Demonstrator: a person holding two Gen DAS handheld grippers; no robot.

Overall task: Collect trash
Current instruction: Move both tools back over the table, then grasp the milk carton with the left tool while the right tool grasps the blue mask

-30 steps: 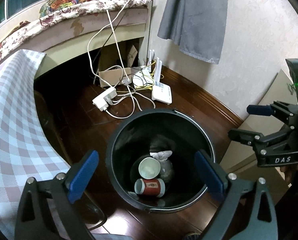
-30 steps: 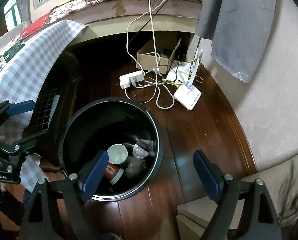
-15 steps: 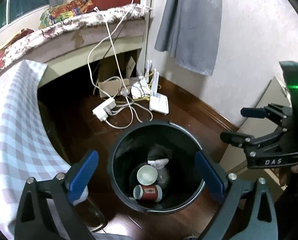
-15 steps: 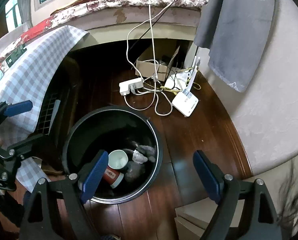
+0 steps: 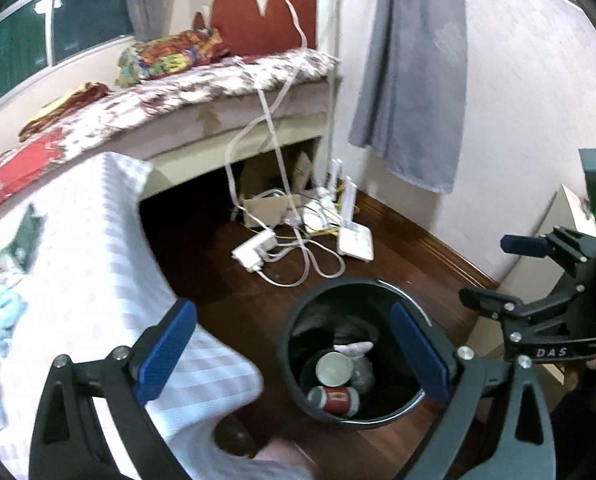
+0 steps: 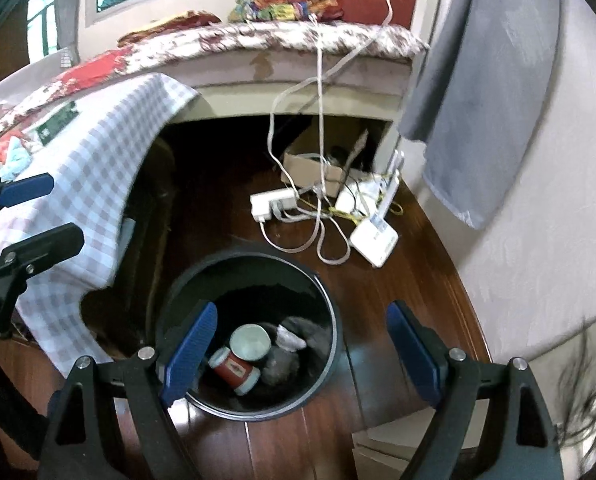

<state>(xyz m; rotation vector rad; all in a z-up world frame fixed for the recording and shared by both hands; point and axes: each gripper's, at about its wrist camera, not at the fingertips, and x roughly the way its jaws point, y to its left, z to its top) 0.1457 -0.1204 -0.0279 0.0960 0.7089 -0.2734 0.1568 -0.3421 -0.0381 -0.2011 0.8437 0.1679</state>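
The left gripper and the right gripper are both hanging wide apart and holding nothing above the round black plastic trash bin on the dark wooden floor. Inside the bin, a red-and-white paper cup, a white paper cup and crumpled white paper are lying together, right of the checked tablecloth

My left camera looks down and forward from above the floor, with the bin at lower centre of the frame and my right tool at the right edge. My right camera also tilts down from above, with the bin at lower centre and my left tool at the left edge. Both views share the bin, the cables, the bed across the top and the checked cloth at left.
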